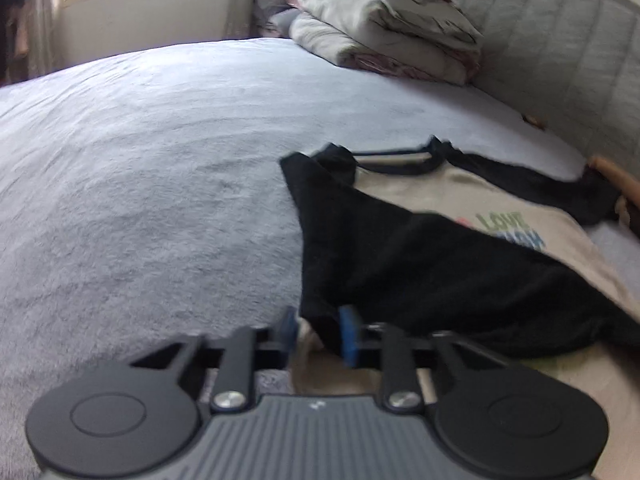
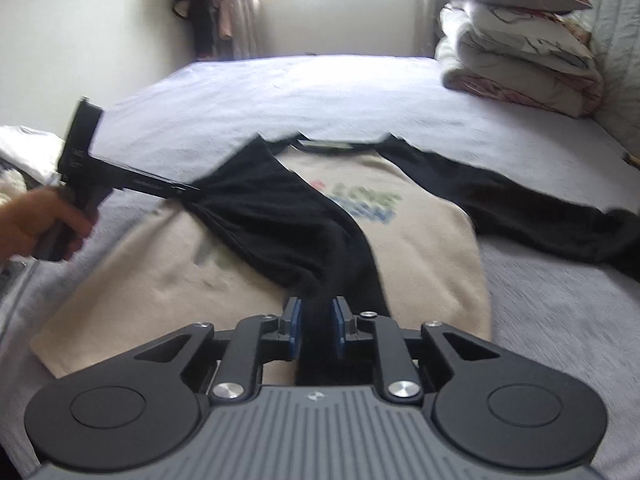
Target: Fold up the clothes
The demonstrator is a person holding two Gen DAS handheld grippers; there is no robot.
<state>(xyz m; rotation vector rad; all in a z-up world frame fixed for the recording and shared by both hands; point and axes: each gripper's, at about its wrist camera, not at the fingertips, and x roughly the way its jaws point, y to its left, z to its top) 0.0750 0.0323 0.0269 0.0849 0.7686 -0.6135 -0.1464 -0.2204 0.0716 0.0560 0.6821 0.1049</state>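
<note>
A beige sweatshirt [image 2: 416,240] with black sleeves and a coloured print lies flat on the bed. Its one black sleeve [image 2: 288,224] is folded diagonally across the chest; the other sleeve [image 2: 540,208] stretches out to the right. My right gripper [image 2: 317,326] is low at the folded sleeve's cuff end, and black cloth fills the gap between its blue pads. My left gripper [image 1: 318,332] is at the sleeve's outer edge, its narrow gap filled by black cloth and a bit of beige. In the right wrist view a hand [image 2: 36,224] holds the left gripper [image 2: 188,190] at that edge.
The grey-blue bedspread [image 1: 140,184] stretches wide to the left and far side. Stacked pillows and a folded duvet [image 2: 520,64] sit at the far right by the padded headboard [image 1: 580,80]. Clothes hang [image 2: 206,12] beside the window.
</note>
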